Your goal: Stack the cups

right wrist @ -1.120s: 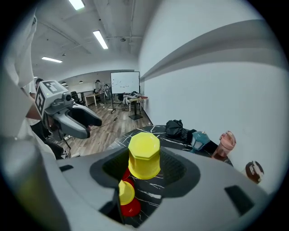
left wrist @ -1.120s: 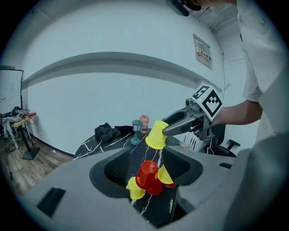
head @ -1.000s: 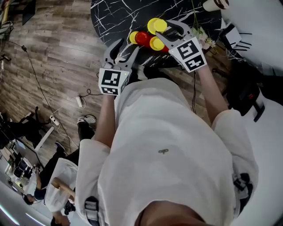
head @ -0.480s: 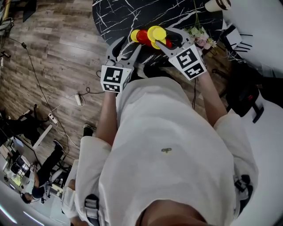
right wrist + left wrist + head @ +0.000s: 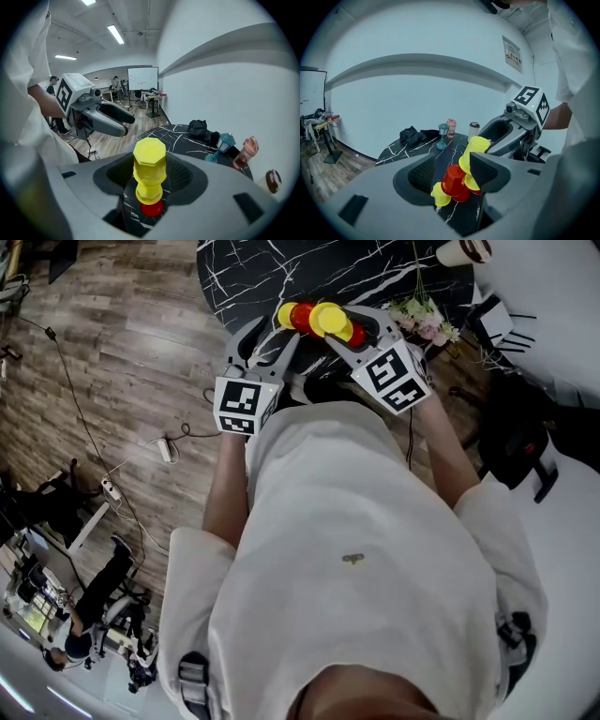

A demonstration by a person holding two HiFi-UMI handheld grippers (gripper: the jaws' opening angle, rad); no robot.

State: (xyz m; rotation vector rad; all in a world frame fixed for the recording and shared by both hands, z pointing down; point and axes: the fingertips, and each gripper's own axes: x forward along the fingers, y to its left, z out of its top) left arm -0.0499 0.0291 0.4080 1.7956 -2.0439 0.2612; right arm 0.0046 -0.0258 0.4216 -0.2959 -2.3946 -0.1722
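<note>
Seen from my head camera, the black marbled worktop (image 5: 244, 273) fills the top edge, with the cups bunched at its near rim. My left tongs (image 5: 270, 341) hang just short of the bunch. My right tongs (image 5: 342, 324) reach in from the other side with a yellow cup (image 5: 328, 319) in them. A red cup (image 5: 302, 317) and a smaller yellow cup (image 5: 285, 315) sit just beside it. From this height the cups overlap, so I cannot tell which stands on which.

From the left gripper view, my left jaws stand spread with nothing pinched, and the cups lie beyond their tips. Only here does the held yellow cup show from the side: it is bottom up and raised above the others. The red cup sits tilted, and my own right jaw hides what lies behind it. Farther back stand a teal lantern (image 5: 443, 136), a pink bottle (image 5: 451, 126) and a paper coffee cup (image 5: 474, 131), beside a black cloth (image 5: 412, 135).

From the right gripper view, both pads press on the yellow cup's sides. Straight below it stands a lower yellow cup (image 5: 149, 192) on a second red cup (image 5: 151, 207). Whether the held cup touches the one beneath, I cannot tell.
</note>
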